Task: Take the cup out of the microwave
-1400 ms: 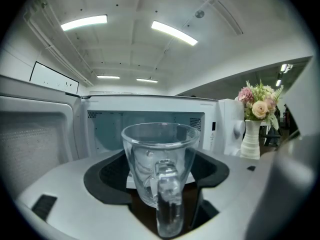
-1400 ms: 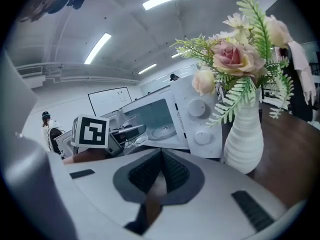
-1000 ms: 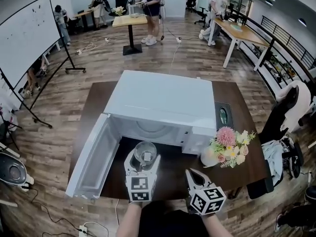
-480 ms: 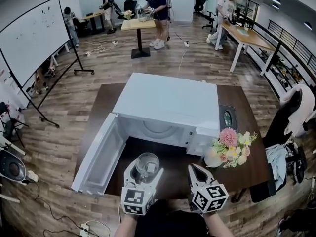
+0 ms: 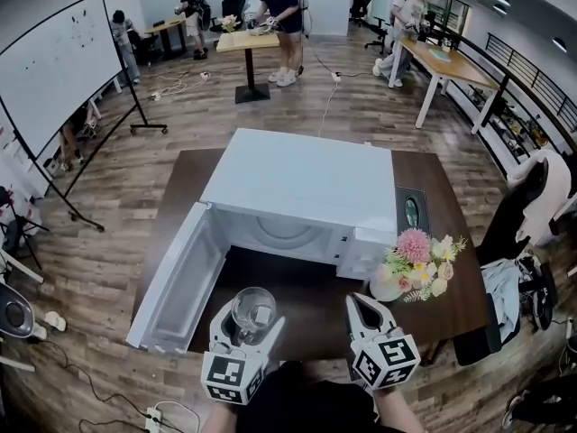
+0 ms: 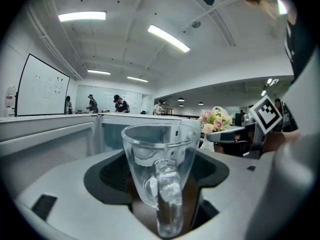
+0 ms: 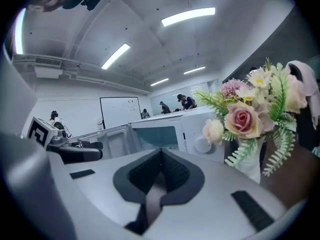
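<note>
A clear glass cup (image 5: 252, 313) with a handle sits between the jaws of my left gripper (image 5: 245, 325), which is shut on it, in front of the white microwave (image 5: 297, 188). In the left gripper view the cup (image 6: 159, 171) stands upright with its handle toward the camera. The microwave's door (image 5: 176, 282) hangs open to the left and its cavity (image 5: 281, 233) shows nothing inside. My right gripper (image 5: 362, 308) is shut with nothing in it, to the right of the cup, near the table's front edge.
A white vase of flowers (image 5: 413, 267) stands on the dark table (image 5: 433, 305) right of the microwave, close to my right gripper. A dark tray (image 5: 408, 211) lies behind it. People work at tables far behind, and a whiteboard (image 5: 54, 61) stands at the left.
My left gripper has drawn the cup back toward me and slightly left, farther from the microwave opening. The right gripper has stayed about where it was.
</note>
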The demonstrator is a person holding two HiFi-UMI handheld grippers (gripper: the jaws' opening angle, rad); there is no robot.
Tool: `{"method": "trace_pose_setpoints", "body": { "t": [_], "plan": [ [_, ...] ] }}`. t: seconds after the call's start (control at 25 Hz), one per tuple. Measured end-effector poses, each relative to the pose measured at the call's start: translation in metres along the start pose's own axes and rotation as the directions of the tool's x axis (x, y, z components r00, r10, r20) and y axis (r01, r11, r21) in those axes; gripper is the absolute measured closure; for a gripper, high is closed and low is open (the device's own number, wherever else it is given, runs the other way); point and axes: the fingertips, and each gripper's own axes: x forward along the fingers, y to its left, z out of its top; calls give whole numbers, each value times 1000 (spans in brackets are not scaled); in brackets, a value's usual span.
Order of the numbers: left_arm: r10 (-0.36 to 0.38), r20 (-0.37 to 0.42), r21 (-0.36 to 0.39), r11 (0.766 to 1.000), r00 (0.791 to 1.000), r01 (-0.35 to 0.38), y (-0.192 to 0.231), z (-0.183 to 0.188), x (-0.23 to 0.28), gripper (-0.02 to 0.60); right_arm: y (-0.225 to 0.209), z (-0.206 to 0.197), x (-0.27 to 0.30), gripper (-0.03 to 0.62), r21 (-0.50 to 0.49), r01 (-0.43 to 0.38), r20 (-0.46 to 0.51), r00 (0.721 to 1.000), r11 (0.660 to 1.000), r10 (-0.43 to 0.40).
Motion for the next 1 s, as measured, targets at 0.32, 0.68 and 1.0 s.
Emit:
{"method": "trace_pose_setpoints", "body": {
  "t": [0.32, 0.68, 1.0],
  "plan": [
    [4, 7, -10, 1000, 1000, -4, 2, 0, 3, 214, -4, 0, -1, 602, -19, 13, -2, 1000, 1000, -13],
    [4, 20, -20, 1000, 1000, -4, 5, 4, 15, 215, -4, -3, 4, 602, -16, 9, -13, 1000, 1000, -10],
    [-5, 12, -23, 1000, 1000, 5, 8, 2, 22, 215, -1, -3, 9, 602, -17, 7, -19, 1000, 1000, -7]
  ]
}}
